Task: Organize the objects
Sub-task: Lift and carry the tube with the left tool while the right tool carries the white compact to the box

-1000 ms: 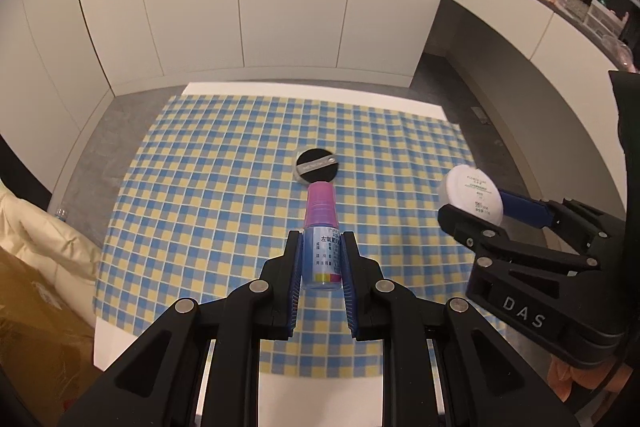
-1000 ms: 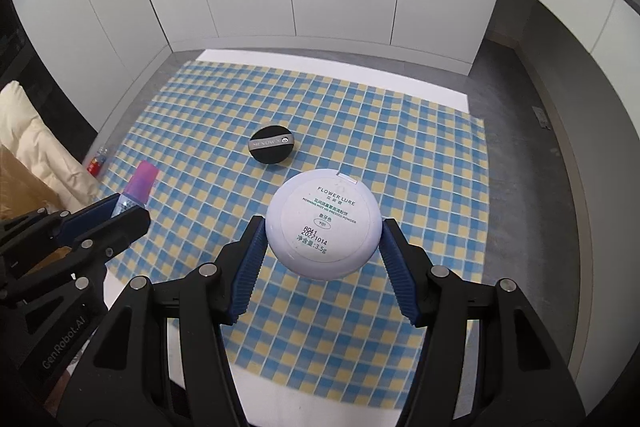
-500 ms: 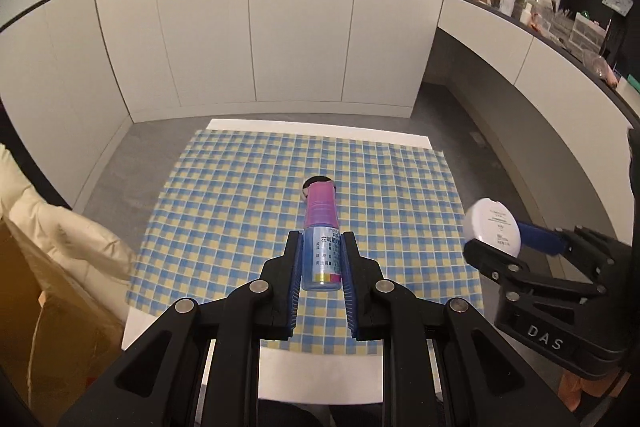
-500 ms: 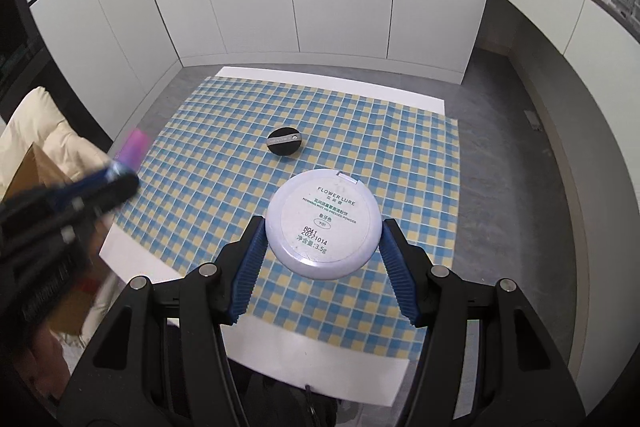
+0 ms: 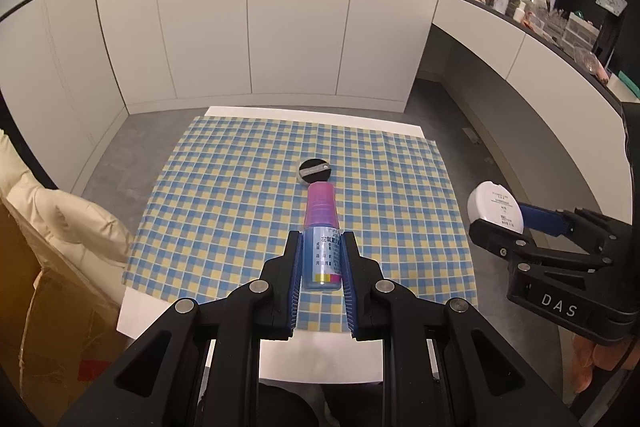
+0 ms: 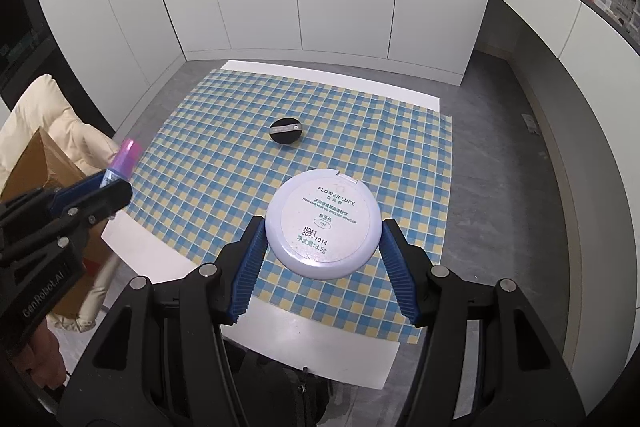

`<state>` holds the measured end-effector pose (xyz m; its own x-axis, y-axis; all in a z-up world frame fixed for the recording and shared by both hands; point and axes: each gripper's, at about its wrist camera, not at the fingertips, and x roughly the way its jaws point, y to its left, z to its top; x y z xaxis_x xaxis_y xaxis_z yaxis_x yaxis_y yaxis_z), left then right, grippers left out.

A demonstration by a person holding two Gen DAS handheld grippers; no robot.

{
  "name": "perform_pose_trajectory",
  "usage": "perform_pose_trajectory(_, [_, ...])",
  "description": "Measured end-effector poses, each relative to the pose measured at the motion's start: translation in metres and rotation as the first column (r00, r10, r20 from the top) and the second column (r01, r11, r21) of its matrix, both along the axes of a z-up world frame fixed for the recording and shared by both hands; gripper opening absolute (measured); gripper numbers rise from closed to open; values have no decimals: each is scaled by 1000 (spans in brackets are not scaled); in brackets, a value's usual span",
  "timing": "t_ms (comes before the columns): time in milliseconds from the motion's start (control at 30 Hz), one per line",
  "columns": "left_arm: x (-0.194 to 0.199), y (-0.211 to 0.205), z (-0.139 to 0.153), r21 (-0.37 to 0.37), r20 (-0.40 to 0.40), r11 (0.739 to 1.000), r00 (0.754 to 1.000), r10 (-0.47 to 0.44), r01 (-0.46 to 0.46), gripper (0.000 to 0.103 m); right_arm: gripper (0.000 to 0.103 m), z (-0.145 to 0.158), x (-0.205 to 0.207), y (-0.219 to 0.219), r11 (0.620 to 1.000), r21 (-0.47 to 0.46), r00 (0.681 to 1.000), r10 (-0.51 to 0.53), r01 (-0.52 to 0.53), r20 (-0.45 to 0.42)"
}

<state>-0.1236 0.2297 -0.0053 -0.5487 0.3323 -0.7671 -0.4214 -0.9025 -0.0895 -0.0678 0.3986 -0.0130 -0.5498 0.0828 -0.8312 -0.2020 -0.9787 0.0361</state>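
Two items were up off the bench, one in each set of tongs.
Left tongs (image 5: 320,259) were pinched tight on the blue bottle (image 5: 321,239), pink cap pointing away; right tongs (image 6: 322,231) were clamped round the white powder compact (image 6: 323,223), label up. Both hung above the near edge of the checked cloth (image 6: 224,163), where a black round compact (image 6: 285,131) lay alone mid-cloth on the white bench (image 6: 332,339).

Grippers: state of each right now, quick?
Left gripper: shut on the bottle, pink cap pointing forward.
Right gripper: shut on the white compact, held by its rim.
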Motion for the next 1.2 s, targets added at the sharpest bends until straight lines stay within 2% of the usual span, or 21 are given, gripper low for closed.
perform_pose_trajectory(433, [-10,-16,-15,-12,17,999,999,33,-33,18,60,-4,-10,-6,1000,-12,1000,-2,2,-2])
perform_pose_trajectory(733, [-22,-49,-21,-15,15,995,995,99,-98,18,60,-9,-35,-35,999,14,999,43,-43,-7])
perform_pose_trajectory(900, [-31,-71,-26,0,47,990,989,142,-142,18,60,-9,-47,-54,998,20,998,63,-63,-17])
perform_pose_trajectory(1200, [-35,-103,-26,-3,32,981,980,195,-195,18,60,-4,-61,-84,995,9,993,100,-99,-58])
